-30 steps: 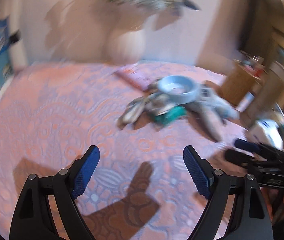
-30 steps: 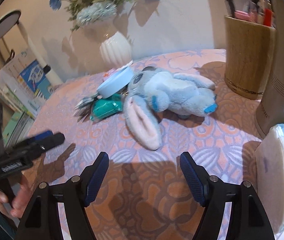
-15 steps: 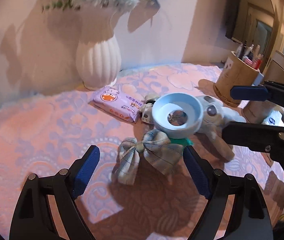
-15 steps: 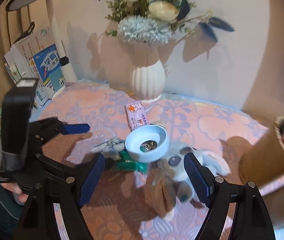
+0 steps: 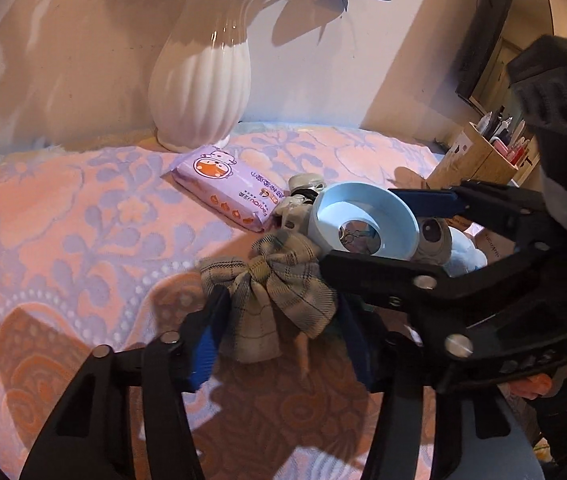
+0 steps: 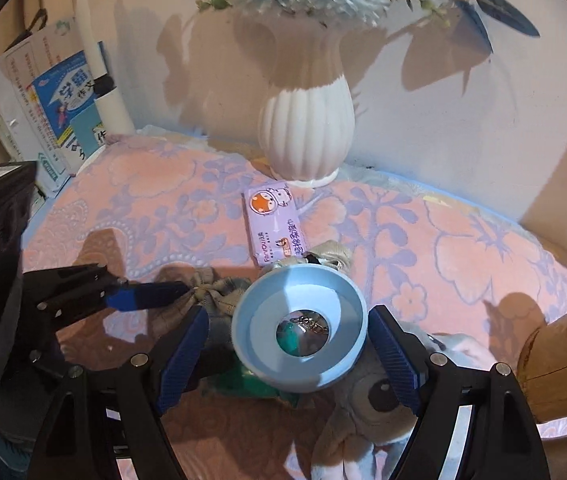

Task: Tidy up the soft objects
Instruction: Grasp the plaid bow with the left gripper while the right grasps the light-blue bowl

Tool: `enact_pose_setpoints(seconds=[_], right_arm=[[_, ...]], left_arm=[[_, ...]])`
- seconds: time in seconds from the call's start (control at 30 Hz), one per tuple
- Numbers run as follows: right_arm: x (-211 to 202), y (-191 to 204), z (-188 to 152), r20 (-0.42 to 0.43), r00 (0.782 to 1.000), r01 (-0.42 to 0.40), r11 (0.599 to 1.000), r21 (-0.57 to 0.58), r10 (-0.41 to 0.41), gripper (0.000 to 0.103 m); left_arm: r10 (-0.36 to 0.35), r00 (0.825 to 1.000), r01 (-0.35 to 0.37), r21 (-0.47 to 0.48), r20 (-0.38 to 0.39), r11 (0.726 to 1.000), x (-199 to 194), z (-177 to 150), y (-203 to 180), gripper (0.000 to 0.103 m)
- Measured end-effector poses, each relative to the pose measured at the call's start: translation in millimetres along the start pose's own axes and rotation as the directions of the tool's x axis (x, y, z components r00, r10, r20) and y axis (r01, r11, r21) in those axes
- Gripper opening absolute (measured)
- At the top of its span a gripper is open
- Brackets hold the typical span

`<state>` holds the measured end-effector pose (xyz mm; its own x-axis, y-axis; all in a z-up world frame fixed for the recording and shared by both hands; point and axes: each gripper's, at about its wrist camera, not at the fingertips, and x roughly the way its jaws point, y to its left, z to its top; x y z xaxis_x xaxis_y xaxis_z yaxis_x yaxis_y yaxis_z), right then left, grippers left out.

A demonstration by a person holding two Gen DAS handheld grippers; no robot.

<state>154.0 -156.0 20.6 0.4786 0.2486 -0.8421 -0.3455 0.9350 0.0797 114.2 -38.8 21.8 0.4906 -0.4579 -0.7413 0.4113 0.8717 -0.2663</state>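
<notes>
A plaid fabric bow (image 5: 271, 284) lies on the pink and lilac cloth; it also shows in the right wrist view (image 6: 219, 296). My left gripper (image 5: 279, 336) is open with its blue fingers on either side of the bow. A light blue bowl (image 6: 299, 330) sits tilted on a grey-blue plush toy (image 6: 383, 404). My right gripper (image 6: 289, 354) is open and straddles the bowl. A green packet (image 6: 251, 384) lies under the bowl's front edge. A purple tissue pack (image 5: 229, 188) lies behind the pile.
A white ribbed vase (image 6: 307, 128) with flowers stands against the back wall. A wooden pen holder (image 5: 483, 156) stands at the right. Books (image 6: 55, 108) lean at the far left. The right gripper's body (image 5: 483, 280) crosses the left wrist view.
Both grippers have moved in close to the pile. The left gripper's fingers now flank the bow. The right gripper now straddles the bowl.
</notes>
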Motion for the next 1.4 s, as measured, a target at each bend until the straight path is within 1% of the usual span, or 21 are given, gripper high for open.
enact_pose_setpoints(seconds=[0.07,0.13,0.27,0.3,0.33,0.4,0.5,0.6,0.63,0.7,0.77,0.87,0.97,1.0,1.03,1.1,1.17,1.2,1.23,1.3,1.4], right_arm=[[2,-1,1,0.005,1.0,0.011,1.0,0.001,-0.011,0.08],[4,-2,2,-0.004,1.0,0.021,1.0,0.002,-0.021,0.067],[1,-4,1,0.014,1.0,0.024,1.0,0.005,-0.024,0.064],[0,-5,0,0.018,1.0,0.023,1.0,0.007,-0.024,0.063],[-3,-5,-2,0.031,0.999,0.028,1.0,0.009,-0.028,0.061],[-8,-5,-5,0.05,0.998,0.023,1.0,0.014,-0.024,0.06],[-23,-7,-9,0.083,0.997,0.005,0.999,0.047,-0.009,0.059],[-48,-7,-15,0.126,0.991,-0.062,0.994,0.085,0.051,0.059],[-62,-6,-21,0.146,0.986,-0.091,0.991,0.093,0.077,0.059],[-78,-1,-33,0.164,0.981,-0.114,0.989,0.09,0.098,0.06],[-94,7,-55,0.171,0.978,-0.135,0.987,0.083,0.119,0.06],[-100,18,-91,0.14,0.983,-0.126,0.99,0.066,0.116,0.061],[-90,25,-120,0.089,0.993,-0.086,0.995,0.053,0.081,0.061],[-83,26,-128,0.068,0.995,-0.08,0.995,0.06,0.075,0.061],[-80,24,-133,0.06,0.995,-0.082,0.994,0.069,0.077,0.061],[-75,22,-145,0.065,0.995,-0.087,0.993,0.083,0.082,0.064],[-69,20,-150,0.069,0.995,-0.077,0.994,0.082,0.071,0.067],[-65,20,-152,0.063,0.996,-0.071,0.994,0.084,0.065,0.067],[-60,19,-155,0.05,0.997,-0.068,0.994,0.089,0.064,0.068],[-59,18,-155,0.051,0.997,-0.07,0.994,0.085,0.066,0.069],[-58,20,-157,0.05,0.997,-0.061,0.995,0.08,0.057,0.084]], left_arm=[[-0.003,1.0,0.003,-0.008,0.004,1.0,0,0,1,0.046],[-0.005,1.0,0.005,-0.02,0.007,1.0,-1,0,4,0.042],[0.001,1.0,0.0,-0.031,0.015,1.0,-5,-2,6,0.036],[0.011,1.0,-0.01,-0.032,0.022,0.999,-7,-3,5,0.026],[0.016,1.0,-0.015,-0.039,0.025,0.999,-9,-3,6,0.023],[0.013,1.0,-0.011,-0.066,0.02,0.998,-11,-3,12,0.023],[0.043,0.999,-0.041,-0.075,0.03,0.996,-23,-5,13,0.02],[0.061,0.997,-0.056,-0.086,0.053,0.995,-45,-8,11,0.02],[0.058,0.997,-0.053,-0.093,0.058,0.994,-52,-10,10,0.02],[0.053,0.996,-0.045,-0.109,0.069,0.993,-66,-17,8,0.02],[0.052,0.996,-0.043,-0.118,0.077,0.992,-78,-29,5,0.02],[0.036,0.998,-0.028,-0.125,0.06,0.992,-87,-49,-1,0.02],[0.051,0.998,-0.049,-0.113,0.021,0.992,-81,-66,-6,0.021],[0.05,0.999,-0.049,-0.123,0.004,0.991,-78,-71,-5,0.022],[0.048,0.999,-0.049,-0.139,-0.004,0.989,-77,-72,-4,0.034],[0.043,0.999,-0.042,-0.164,0.004,0.986,-77,-70,-1,0.042],[0.038,0.999,-0.034,-0.189,0.016,0.981,-76,-62,1,0.066],[0.036,0.999,-0.03,-0.202,0.027,0.979,-75,-58,2,0.086],[0.033,0.999,-0.024,-0.208,0.041,0.978,-73,-53,1,0.092],[0.046,0.999,-0.039,-0.197,0.03,0.98,-61,-43,-3,0.092],[0.1,0.994,-0.104,-0.153,-0.033,0.983,-29,-33,-12,0.09]])
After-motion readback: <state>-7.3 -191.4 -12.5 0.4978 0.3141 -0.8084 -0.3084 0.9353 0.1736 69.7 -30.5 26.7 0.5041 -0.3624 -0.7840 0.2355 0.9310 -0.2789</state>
